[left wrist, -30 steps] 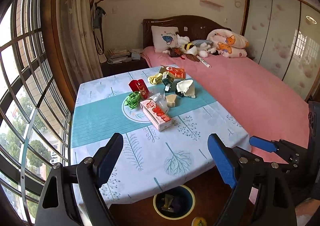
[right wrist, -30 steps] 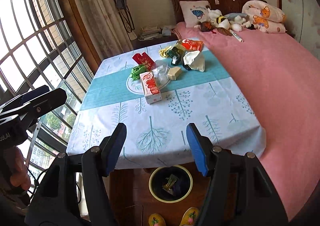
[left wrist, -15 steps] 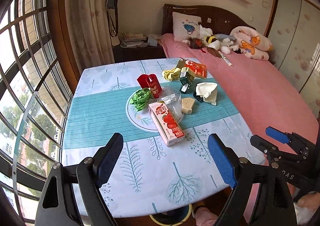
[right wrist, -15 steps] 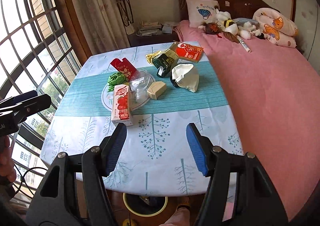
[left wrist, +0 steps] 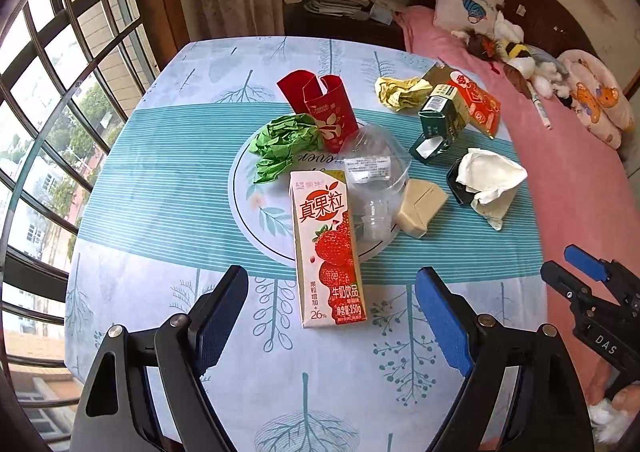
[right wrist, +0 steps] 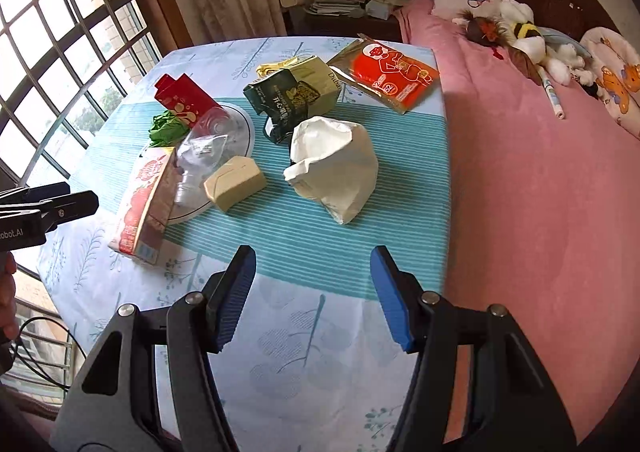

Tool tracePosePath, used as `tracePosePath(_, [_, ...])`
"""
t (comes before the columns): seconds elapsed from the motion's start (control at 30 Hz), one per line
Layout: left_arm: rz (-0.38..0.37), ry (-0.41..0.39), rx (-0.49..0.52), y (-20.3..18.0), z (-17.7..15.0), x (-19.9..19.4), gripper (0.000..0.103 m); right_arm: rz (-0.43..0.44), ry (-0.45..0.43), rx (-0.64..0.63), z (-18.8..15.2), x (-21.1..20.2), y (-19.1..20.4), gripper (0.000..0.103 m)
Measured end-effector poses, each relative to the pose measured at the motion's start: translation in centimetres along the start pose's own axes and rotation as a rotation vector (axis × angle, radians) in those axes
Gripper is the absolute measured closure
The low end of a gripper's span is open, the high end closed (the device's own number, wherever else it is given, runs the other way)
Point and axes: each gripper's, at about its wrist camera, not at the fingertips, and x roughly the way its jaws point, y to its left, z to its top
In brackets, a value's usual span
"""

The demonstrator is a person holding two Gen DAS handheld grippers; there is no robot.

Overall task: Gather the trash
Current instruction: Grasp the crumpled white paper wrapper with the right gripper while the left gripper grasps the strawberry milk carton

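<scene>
With both the left tool (left wrist: 332, 316) and the right tool (right wrist: 312, 292) held wide apart and empty above the desk (left wrist: 168, 332), the milk carton (left wrist: 328, 248) lying among the trash could be pushed into the clear cup (left wrist: 374, 188) if approached carelessly.

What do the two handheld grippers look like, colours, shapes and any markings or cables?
Both are black plastic frames with silver rivets and two wedge-shaped fingers faced in ribbed blue pads. The left gripper shows white lettering ending "obot.AI" from the right wrist view, with a black cable below it. The right gripper carries white "DAS" lettering and a blue tip.
</scene>
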Motion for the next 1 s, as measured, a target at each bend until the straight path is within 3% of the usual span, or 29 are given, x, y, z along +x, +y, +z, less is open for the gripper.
tracePosePath(0.3, [0.104, 0.114, -0.039, -0.6, 1.1, 6.9, 0.019, 0.028, 0.008, -0.190, 5.8, 6.4, -2.5, 0.046])
tracePosePath(0.6, [0.122, 0.174, -0.070, -0.3, 2.2, 10.7, 0.020, 0.131, 0.066, -0.315, 8.0, 10.5, -2.5, 0.046])
tracePosePath(0.7, [0.109, 0.195, -0.089, 0.1, 2.3, 11.4, 0.027, 0.161, 0.063, -0.327, 7.9, 11.2, -2.0, 0.047])
tracePosePath(0.73, [0.104, 0.203, -0.095, 0.3, 2.3, 11.6, 0.031, 0.164, 0.061, -0.333, 7.8, 11.3, -1.8, 0.048])
tracePosePath(0.8, [0.099, 0.214, -0.103, 0.5, 2.4, 12.0, 0.039, 0.176, 0.068, -0.346, 7.6, 11.6, -1.4, 0.071])
tracePosePath(0.87, [0.089, 0.221, -0.112, 0.5, 2.3, 12.2, 0.051, 0.177, 0.062, -0.346, 7.3, 11.4, -0.9, 0.073])
tracePosePath(1.0, [0.091, 0.209, -0.108, 0.3, 1.8, 11.9, 0.051, 0.183, 0.036, -0.324, 6.8, 10.2, -0.4, 0.077])
